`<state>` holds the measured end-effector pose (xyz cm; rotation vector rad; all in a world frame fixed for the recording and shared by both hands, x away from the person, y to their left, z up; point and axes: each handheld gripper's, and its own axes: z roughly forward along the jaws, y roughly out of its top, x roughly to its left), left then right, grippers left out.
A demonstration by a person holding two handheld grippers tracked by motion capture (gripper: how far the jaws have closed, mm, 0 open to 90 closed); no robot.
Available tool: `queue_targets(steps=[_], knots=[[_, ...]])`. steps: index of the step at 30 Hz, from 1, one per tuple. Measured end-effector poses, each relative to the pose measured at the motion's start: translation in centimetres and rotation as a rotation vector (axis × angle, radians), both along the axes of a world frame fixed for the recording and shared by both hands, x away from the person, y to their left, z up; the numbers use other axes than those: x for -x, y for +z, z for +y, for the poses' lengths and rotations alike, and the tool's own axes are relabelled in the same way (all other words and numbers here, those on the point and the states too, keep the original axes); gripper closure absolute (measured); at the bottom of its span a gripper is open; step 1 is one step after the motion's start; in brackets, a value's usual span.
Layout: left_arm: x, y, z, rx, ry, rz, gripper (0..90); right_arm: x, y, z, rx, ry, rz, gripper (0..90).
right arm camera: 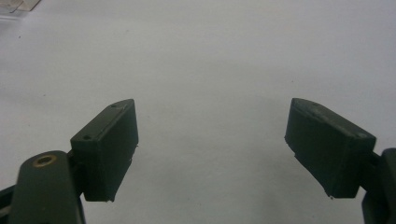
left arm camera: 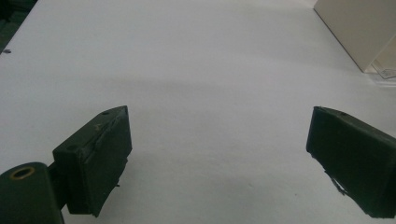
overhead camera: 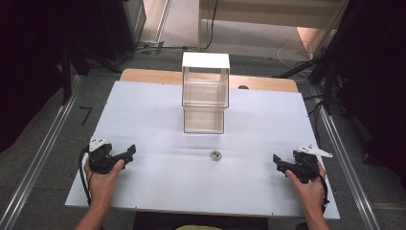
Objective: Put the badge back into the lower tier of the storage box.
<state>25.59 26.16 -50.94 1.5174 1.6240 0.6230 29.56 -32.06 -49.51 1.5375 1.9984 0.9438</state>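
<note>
Only the high view takes in the whole scene: a white table (overhead camera: 158, 182) with a clear box (overhead camera: 205, 93) standing at its far middle, a white lid on top and a lower clear compartment in front. A small round metal object (overhead camera: 216, 155) lies on the bare surface just in front of that box, roughly midway between the two hands and well apart from each. What it is exactly is too small to tell.

At the near left edge, the left gripper (overhead camera: 128, 152) rests in the person's left hand (overhead camera: 103, 179); at the near right edge, the right gripper (overhead camera: 276, 160) sits in the right hand (overhead camera: 309, 189). Both point inward toward the table's middle.

From the left gripper view, the left gripper (left arm camera: 219, 154) has its jaws spread wide with nothing between them, and a corner of the box (left arm camera: 359, 32) shows at upper right. Likewise, the right gripper view shows the right gripper (right arm camera: 212, 144) with jaws wide apart over bare table, a sliver of the box (right arm camera: 18, 7) at upper left.
</note>
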Motion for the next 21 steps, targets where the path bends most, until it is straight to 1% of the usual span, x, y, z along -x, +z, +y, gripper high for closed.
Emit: queue_targets(steps=[5, 7, 12, 14, 16, 18, 21], knots=[[0.0, 0.0, -0.1, -0.004, -0.005, 0.001, 6.9, -0.1, 0.1, 0.5, -0.01, 0.016, -0.001, 15.9], [-0.1, 0.0, -0.1, -0.003, -0.004, 0.001, 6.9, -0.2, 0.1, 0.7, -0.003, 0.023, -0.005, 15.9], [0.0, 0.0, -0.1, -0.001, -0.004, 0.0, 6.9, -0.3, 0.2, 1.1, -0.007, 0.029, -0.007, 15.8], [0.0, 0.0, -0.1, 0.001, -0.003, -0.001, 6.9, -0.3, 0.1, 1.5, -0.007, 0.044, -0.002, 15.8], [0.0, 0.0, -0.1, 0.001, -0.003, -0.001, 6.9, -0.4, 0.2, 1.6, -0.01, 0.046, -0.002, 15.9], [0.0, 0.0, -0.1, -0.001, -0.004, -0.001, 6.9, -0.5, 0.3, 2.1, -0.008, 0.064, -0.009, 15.8], [0.0, 0.0, -0.1, -0.001, -0.005, -0.001, 6.9, -0.6, 0.3, 2.5, -0.011, 0.072, -0.008, 15.9]])
